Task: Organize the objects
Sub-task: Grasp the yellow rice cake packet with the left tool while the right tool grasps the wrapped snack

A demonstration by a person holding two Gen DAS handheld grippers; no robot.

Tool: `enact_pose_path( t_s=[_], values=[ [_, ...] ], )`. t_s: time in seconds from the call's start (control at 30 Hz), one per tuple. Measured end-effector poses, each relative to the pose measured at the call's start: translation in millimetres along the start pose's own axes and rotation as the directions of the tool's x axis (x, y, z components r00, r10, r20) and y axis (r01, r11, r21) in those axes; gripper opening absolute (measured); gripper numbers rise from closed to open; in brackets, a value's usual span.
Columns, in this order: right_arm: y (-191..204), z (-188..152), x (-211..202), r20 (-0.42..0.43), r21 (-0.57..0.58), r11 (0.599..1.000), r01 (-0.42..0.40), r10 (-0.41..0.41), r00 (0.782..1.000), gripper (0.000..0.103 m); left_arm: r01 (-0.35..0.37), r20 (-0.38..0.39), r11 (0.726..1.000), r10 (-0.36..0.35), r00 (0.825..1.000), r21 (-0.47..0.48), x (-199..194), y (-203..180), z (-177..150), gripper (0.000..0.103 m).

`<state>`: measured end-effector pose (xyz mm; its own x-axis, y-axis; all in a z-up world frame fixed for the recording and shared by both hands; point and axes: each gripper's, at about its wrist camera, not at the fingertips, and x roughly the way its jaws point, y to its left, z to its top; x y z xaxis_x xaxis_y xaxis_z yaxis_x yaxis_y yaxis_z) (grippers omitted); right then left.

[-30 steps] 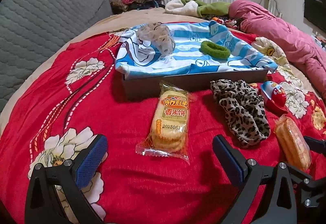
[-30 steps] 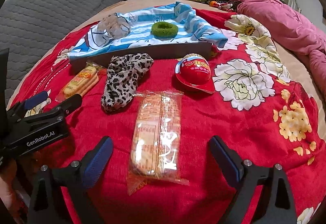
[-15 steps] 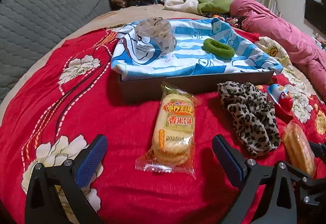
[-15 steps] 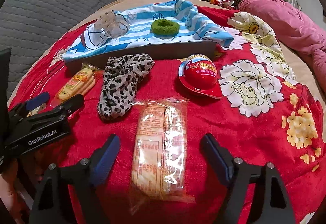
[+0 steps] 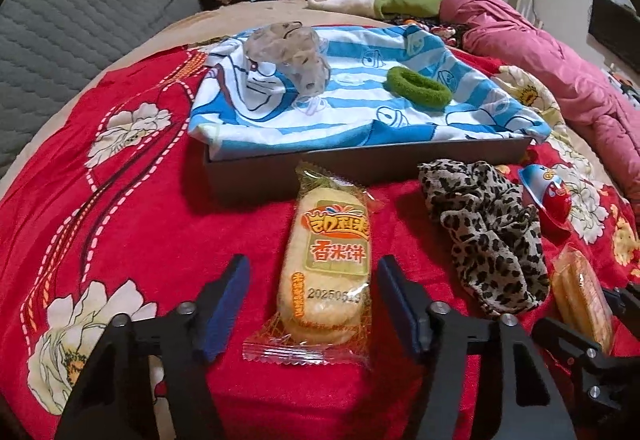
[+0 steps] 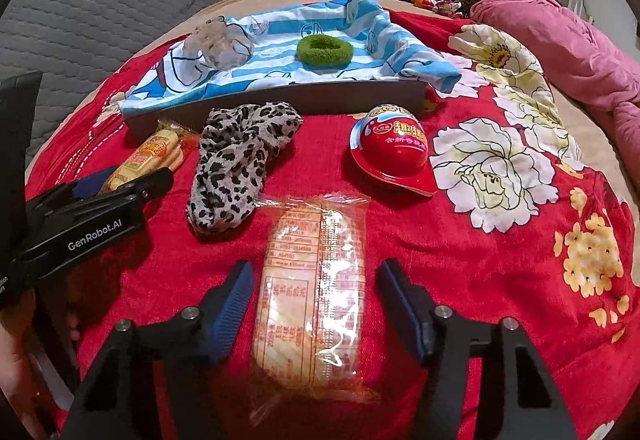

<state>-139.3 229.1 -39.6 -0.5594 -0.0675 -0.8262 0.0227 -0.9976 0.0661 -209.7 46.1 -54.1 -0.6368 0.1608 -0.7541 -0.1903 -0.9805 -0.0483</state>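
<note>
Rice cracker packets [image 5: 326, 272] [image 6: 312, 296] lie between each tool's [image 5: 314, 300] [image 6: 314, 300] half-narrowed, closing, untouching pads.

Both cameras sit low over the red blanket [image 5: 120, 224], each looking forward and steeply down between its own two fingers, close to the bed. The left view faces the tray's [image 5: 248, 180] near edge; the right view stands further right. Both share the tray [image 6: 280, 100], leopard cloth [image 5: 488, 236] [image 6: 236, 164] and red egg [image 5: 554, 196] [image 6: 394, 148].
</note>
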Motion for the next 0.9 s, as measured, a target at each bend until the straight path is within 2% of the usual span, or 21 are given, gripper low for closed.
enact_pose_path(
  t_s=[0.03, 0.1, 0.23, 0.9],
  values=[
    [0, 0, 0, 0.000, -0.003, 1.000, 0.000, 0.000, 1.000, 0.059, 0.004, -0.003, 1.000, -0.004, 1.000, 0.002, 1, 0, 0, 0.058],
    [1, 0, -1, 0.003, -0.007, 1.000, 0.000, 0.000, 1.000, 0.050, 0.013, -0.006, 1.000, -0.013, 1.000, 0.005, 1, -1, 1, 0.054],
    [2, 0, -2, 0.003, -0.016, 1.000, 0.001, -0.001, 1.000, 0.042, 0.044, -0.008, 0.999, -0.044, 0.999, -0.004, 0, 0, 1, 0.041],
    [2, -6, -10, 0.006, -0.026, 1.000, -0.016, 0.016, 1.000, 0.039, 0.019, 0.005, 1.000, -0.019, 1.000, -0.007, -19, -3, -6, 0.039]
  ],
)
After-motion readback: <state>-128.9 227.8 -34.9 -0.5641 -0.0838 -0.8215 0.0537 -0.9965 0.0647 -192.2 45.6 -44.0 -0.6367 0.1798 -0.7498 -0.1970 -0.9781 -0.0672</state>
